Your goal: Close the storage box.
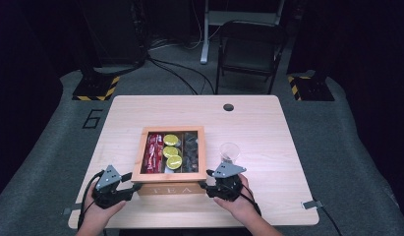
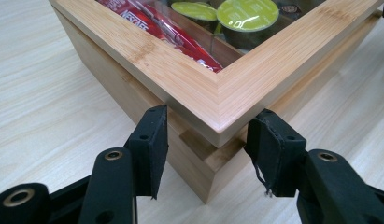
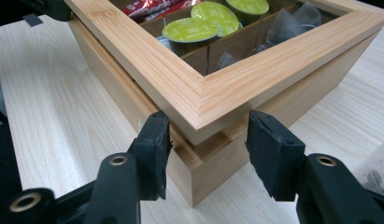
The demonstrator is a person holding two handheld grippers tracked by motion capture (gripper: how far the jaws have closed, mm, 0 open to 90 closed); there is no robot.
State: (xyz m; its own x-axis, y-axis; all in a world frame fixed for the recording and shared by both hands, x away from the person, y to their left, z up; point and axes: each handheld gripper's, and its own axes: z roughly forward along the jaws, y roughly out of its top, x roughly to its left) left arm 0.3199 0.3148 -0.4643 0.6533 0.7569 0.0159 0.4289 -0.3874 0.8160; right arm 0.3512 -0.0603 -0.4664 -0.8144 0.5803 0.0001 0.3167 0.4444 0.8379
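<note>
A wooden tea box (image 1: 169, 189) with a glass-windowed lid (image 2: 189, 88) stands on the table near its front edge. Through the window I see red sachets (image 1: 154, 152), green-topped capsules (image 1: 172, 151) and dark pouches (image 1: 191, 150). My left gripper (image 1: 133, 187) straddles the lid's near-left corner, and in the left gripper view (image 2: 206, 140) both pads touch the lid's two sides. My right gripper (image 1: 205, 186) straddles the near-right corner the same way (image 3: 206, 144), pads against the lid's edges. The lid overhangs the base, with a dark gap under the corner.
A clear plastic cup (image 1: 229, 152) stands just right of the box, close behind my right gripper. The light wooden table (image 1: 258, 123) has a round cable hole (image 1: 228, 107) at the back. A folding chair (image 1: 248, 54) stands beyond the table.
</note>
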